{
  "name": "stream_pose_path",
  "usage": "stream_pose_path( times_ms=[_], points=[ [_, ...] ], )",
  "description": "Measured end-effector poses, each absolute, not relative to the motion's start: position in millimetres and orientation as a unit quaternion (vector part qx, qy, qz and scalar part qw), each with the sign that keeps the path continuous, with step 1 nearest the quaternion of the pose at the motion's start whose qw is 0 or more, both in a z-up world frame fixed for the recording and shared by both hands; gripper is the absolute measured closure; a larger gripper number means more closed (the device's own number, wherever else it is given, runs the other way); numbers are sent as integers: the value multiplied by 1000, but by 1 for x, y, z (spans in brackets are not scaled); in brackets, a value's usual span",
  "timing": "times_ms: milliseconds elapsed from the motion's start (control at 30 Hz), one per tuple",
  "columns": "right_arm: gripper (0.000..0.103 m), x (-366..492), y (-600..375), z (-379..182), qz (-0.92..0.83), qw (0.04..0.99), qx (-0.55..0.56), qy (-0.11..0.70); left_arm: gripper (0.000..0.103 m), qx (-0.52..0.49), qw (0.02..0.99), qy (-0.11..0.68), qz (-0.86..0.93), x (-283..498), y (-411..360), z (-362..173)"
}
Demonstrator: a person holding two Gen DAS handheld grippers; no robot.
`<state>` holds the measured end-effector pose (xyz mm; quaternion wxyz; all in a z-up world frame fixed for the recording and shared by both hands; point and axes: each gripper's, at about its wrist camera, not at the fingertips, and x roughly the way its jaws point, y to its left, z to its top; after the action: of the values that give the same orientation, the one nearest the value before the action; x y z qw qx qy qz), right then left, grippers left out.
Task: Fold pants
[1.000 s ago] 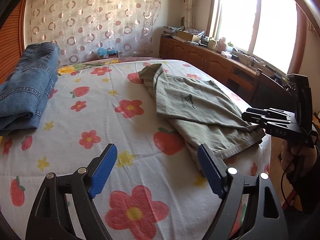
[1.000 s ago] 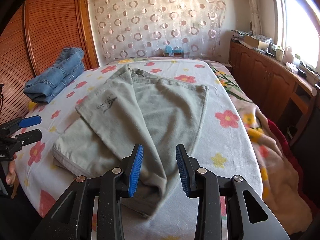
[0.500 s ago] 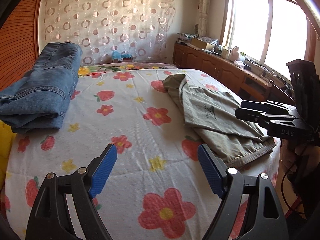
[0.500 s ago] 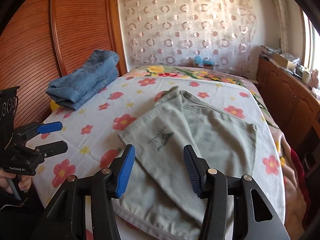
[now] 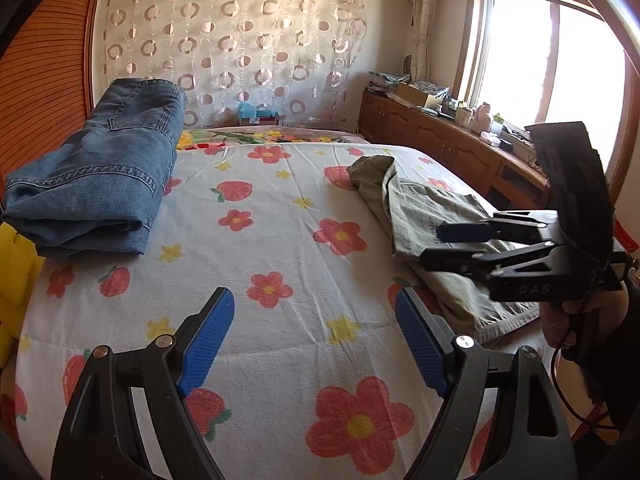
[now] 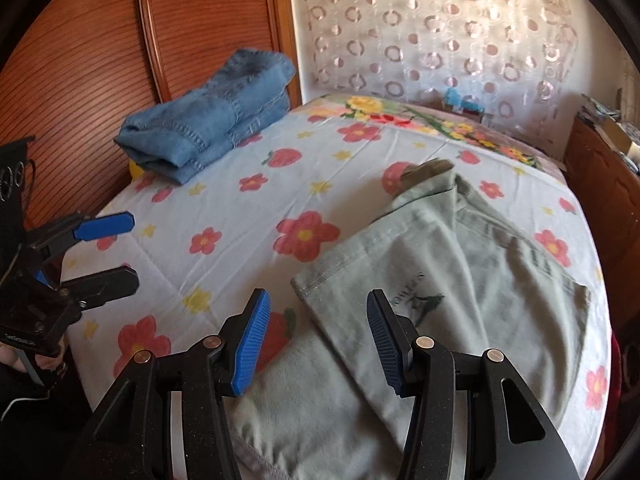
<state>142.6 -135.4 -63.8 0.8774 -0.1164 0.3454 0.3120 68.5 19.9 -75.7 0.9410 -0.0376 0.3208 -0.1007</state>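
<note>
Both wrist views look low across the bed (image 5: 280, 240) from its near edge toward the curtained wall. The left view sits left of the khaki pants (image 6: 460, 280), the right view close above them; both share the folded jeans (image 5: 100, 176).

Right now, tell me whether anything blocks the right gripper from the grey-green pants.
Nothing visible does. The right gripper hangs open just above the pants, with no object between them. The folded jeans lie far across the bed.
</note>
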Motion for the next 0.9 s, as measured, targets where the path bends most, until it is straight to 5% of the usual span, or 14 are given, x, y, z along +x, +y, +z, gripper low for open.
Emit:
stream_pose_path(
  times_ms=[400, 567, 900],
  points=[
    [51, 174, -99, -83, 293, 866, -174, 367, 20, -41, 940, 324, -97, 68, 23, -79],
    [93, 167, -100, -82, 296, 866, -182, 360, 20, -39, 939, 326, -99, 67, 21, -80],
    [99, 170, -145, -53, 281, 896, -119, 322, 20, -21, 933, 335, -130, 75, -4, -83]
  ],
)
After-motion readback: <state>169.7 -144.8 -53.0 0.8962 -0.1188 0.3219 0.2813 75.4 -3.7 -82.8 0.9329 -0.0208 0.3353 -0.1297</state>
